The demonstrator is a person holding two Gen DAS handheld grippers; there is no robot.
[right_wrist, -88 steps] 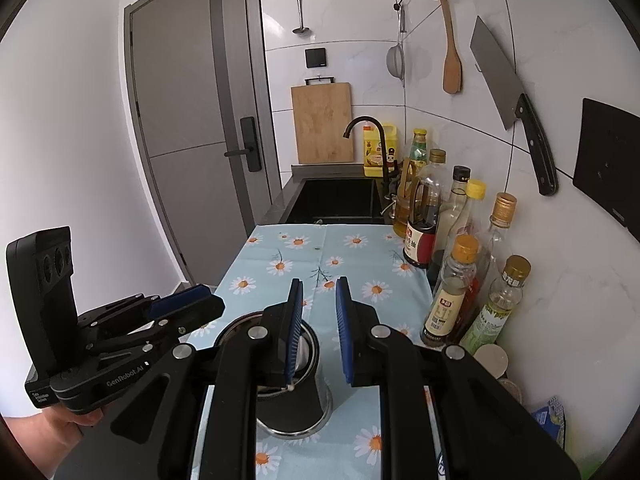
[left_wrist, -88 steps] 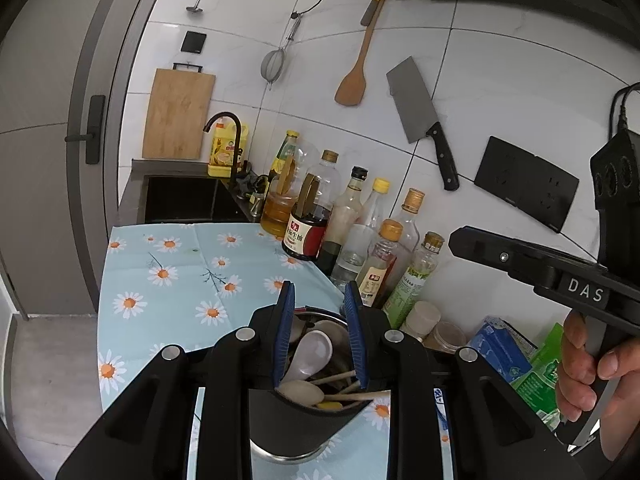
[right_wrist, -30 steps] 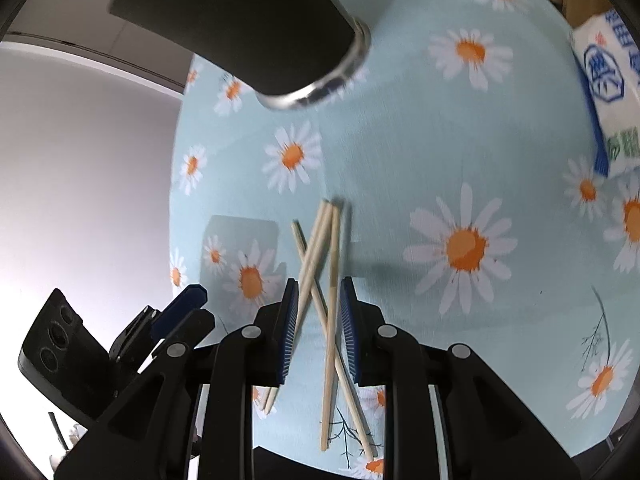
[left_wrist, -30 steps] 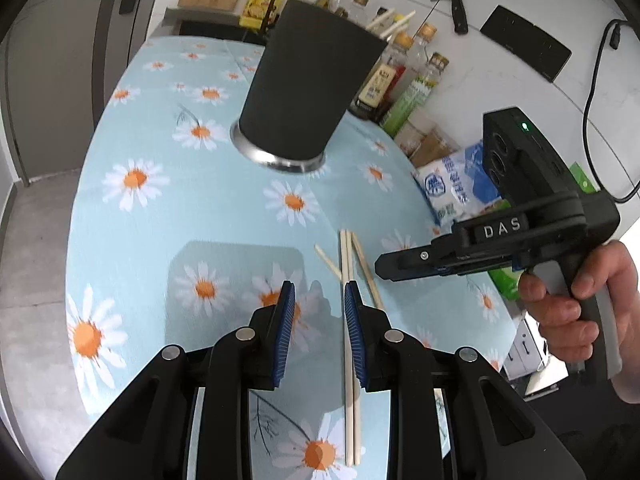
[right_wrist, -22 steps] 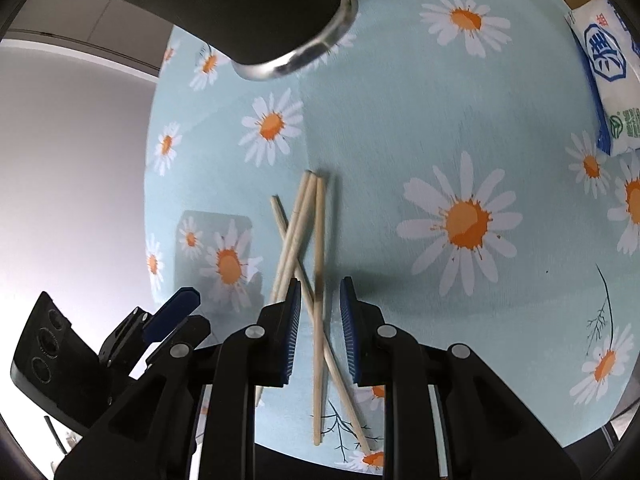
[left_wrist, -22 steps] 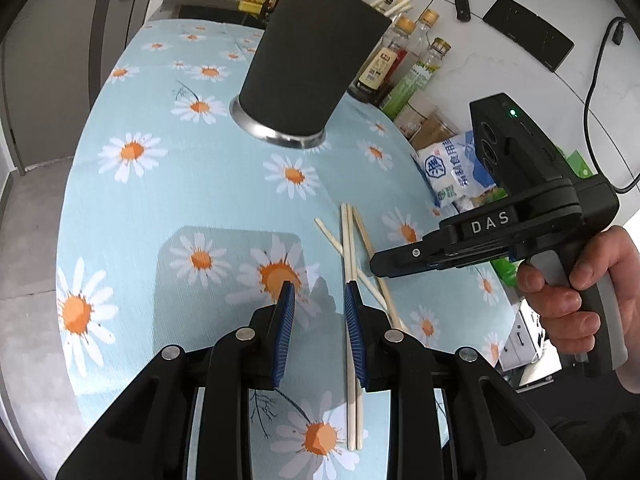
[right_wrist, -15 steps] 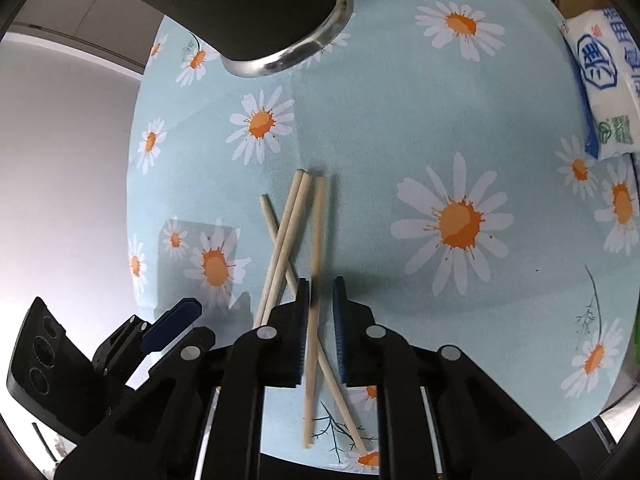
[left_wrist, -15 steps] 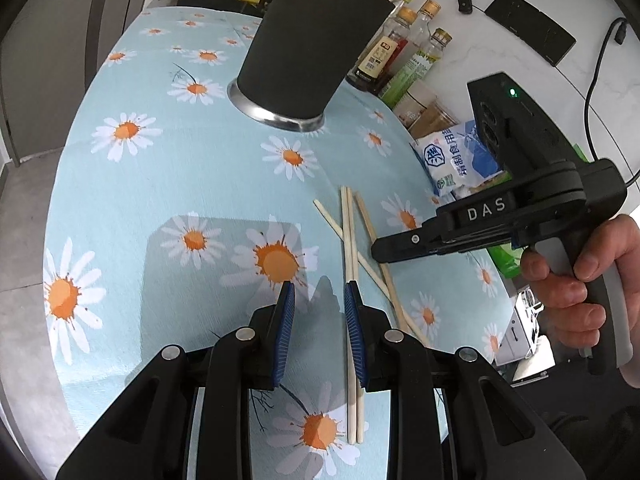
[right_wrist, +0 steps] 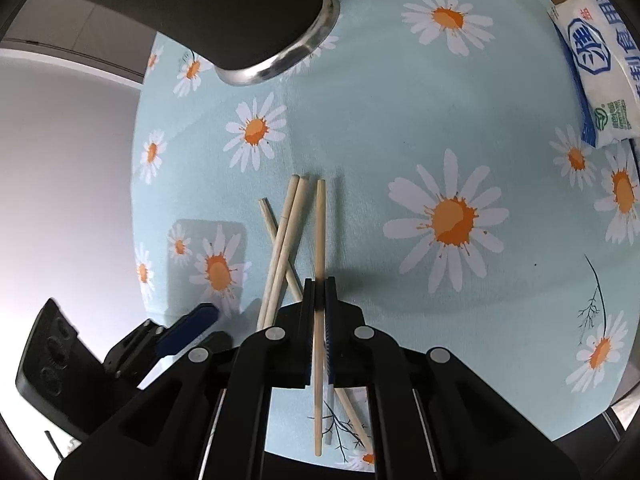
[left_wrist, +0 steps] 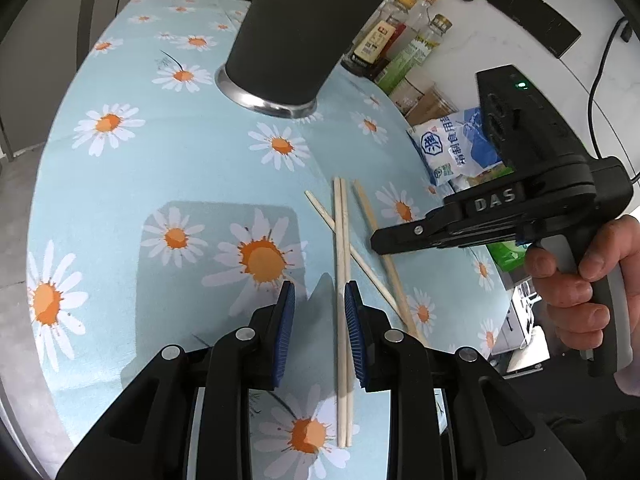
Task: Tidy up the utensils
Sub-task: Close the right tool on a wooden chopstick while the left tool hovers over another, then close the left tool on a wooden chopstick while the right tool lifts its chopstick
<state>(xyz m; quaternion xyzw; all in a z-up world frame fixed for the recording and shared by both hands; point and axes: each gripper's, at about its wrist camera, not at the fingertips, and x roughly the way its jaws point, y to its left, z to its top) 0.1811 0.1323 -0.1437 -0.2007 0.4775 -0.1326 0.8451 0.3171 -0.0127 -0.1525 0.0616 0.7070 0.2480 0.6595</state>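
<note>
- The right gripper [right_wrist: 319, 286] has just been closing, and now its pads pinch one chopstick [right_wrist: 319, 232] low in the middle of the right wrist view.
- A second ago that stick lay loose in the gap between wide pads. Now the gap is gone and the stick is clamped.
- That stick runs straight up the frame from the pads. Its far end lies on the cloth [right_wrist: 400, 100], so it is not lifted yet.
- Three more chopsticks [right_wrist: 286, 236] lie just left of it. Two sit side by side, and one crosses under them.
- The left gripper [left_wrist: 318, 312] is a little way open and holds nothing. Two of the sticks [left_wrist: 342, 248] run up by its right pad in the lower middle of the left wrist view.
- I cannot tell if that pad touches them; the view is too steep there.
- The left gripper's gap is about the same as a second ago. It just hovers over the cloth.
- The black cup [left_wrist: 304, 28] stands at the top of both views, well apart from the sticks. Stick tips poke out of its top in the left wrist view.
- The grip means the first stick is ready to be picked up. I think the next step is to lift it and drop it in the cup.
- The stick is thin and round, so it may spin or slip when it goes up.
- Three sticks would then be left to tidy.
</note>
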